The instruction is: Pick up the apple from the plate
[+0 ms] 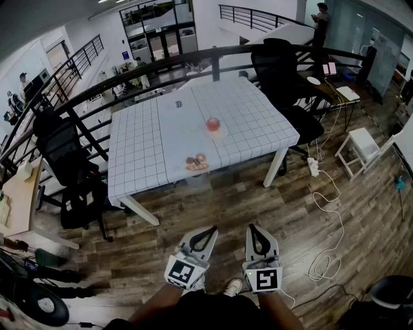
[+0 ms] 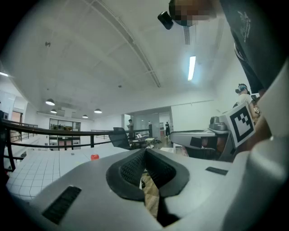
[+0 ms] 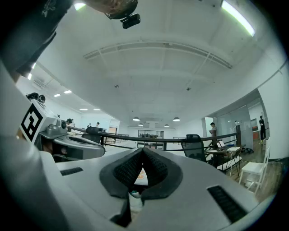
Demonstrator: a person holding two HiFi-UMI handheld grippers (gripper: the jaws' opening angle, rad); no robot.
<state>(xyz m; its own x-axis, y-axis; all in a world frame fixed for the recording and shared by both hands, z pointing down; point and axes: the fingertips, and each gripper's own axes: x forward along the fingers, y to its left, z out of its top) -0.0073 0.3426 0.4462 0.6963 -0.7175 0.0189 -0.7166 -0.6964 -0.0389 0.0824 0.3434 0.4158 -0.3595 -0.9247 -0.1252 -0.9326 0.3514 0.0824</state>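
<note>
A red apple (image 1: 213,124) rests on a pale plate (image 1: 217,135) near the middle of the white checked table (image 1: 142,148). It is a small red spot (image 2: 94,157) on the tabletop in the left gripper view. Both grippers hang low in front of me over the wooden floor, well short of the table. My left gripper (image 1: 210,230) (image 2: 144,151) is shut with nothing in it. The right gripper (image 1: 253,227) (image 3: 142,150) has its jaws together and is empty too. A second plate of brownish food (image 1: 197,164) (image 3: 141,176) sits at the table's near edge.
A black railing (image 1: 161,64) runs behind the table. Black office chairs stand at the left (image 1: 64,161) and back right (image 1: 281,71). A white stool (image 1: 361,145) and loose cables (image 1: 326,206) lie on the floor to the right. A person (image 1: 321,16) stands far back.
</note>
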